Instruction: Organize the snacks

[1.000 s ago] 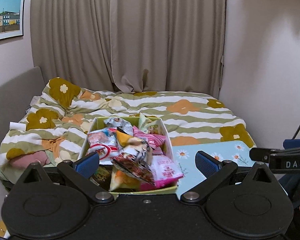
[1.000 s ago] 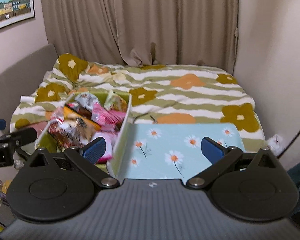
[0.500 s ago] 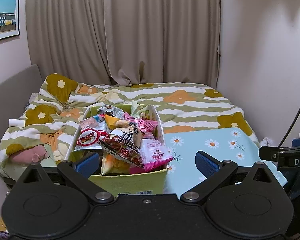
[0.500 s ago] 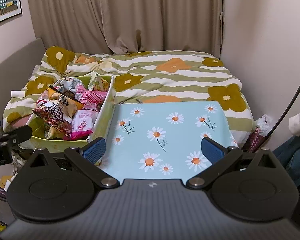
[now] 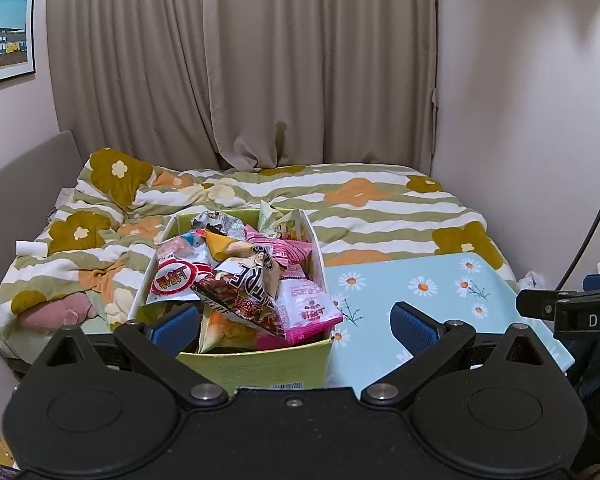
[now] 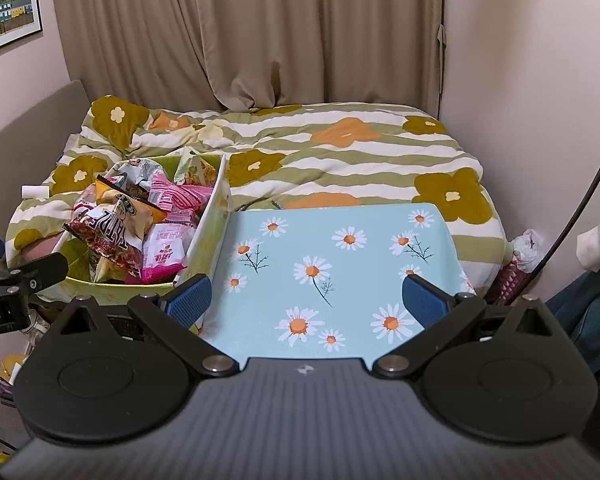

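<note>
Clearly the snack packets (image 5: 240,276) are light, crinkly foil and plastic pouches, soft in the belly and slippery on the flat faces, and their contents probably crush easily. They sit heaped above the rim of a yellow-green box (image 5: 260,364) at the left edge of the daisy-print tabletop (image 6: 340,264), with the box's near wall close to the near edge. My judgement: take each pouch by a sealed end or a raised corner, with a light pinch; the topmost dark pouch (image 5: 244,292) and the pink one (image 5: 308,312) overhanging the near wall offer the easiest corners.

Both claws hold nothing. The left claw (image 5: 296,322) is spread wide in front of the box, and the right claw (image 6: 306,300) is spread wide over the near edge of the tabletop.

Everything right of the box is bare, so there is ample room for laying packets out. Beyond the far edge lies a floral bed quilt (image 6: 300,148).
</note>
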The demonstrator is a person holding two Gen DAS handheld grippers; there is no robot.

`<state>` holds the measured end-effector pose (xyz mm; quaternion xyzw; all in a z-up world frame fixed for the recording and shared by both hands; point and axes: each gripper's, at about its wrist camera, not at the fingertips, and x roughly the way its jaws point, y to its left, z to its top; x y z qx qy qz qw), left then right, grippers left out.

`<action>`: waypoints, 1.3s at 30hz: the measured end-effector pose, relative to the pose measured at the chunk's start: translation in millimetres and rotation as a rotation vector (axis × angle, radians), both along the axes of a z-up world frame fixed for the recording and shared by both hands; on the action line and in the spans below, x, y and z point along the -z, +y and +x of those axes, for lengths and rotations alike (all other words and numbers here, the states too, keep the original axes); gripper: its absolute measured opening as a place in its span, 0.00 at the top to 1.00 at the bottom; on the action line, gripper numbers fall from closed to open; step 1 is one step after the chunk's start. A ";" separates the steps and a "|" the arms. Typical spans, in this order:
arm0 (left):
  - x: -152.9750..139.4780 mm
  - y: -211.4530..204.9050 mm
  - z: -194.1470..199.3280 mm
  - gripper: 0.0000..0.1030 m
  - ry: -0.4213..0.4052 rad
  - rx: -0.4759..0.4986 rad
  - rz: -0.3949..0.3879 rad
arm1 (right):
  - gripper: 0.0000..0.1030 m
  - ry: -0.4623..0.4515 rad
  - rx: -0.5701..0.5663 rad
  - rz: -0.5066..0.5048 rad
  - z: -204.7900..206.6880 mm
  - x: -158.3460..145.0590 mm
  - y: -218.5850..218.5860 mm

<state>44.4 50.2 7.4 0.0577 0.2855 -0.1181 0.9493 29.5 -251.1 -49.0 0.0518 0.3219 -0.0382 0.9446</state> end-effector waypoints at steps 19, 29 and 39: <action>1.6 5.9 2.5 0.00 0.010 -0.009 0.005 | 0.00 0.004 0.001 0.002 2.1 -2.1 0.4; 1.5 5.1 2.6 0.00 0.010 -0.010 0.006 | 0.00 0.007 0.002 0.002 5.2 -2.4 1.5; 3.4 6.7 4.4 0.00 0.013 -0.007 0.008 | 0.00 0.008 0.002 0.003 5.7 -2.4 0.3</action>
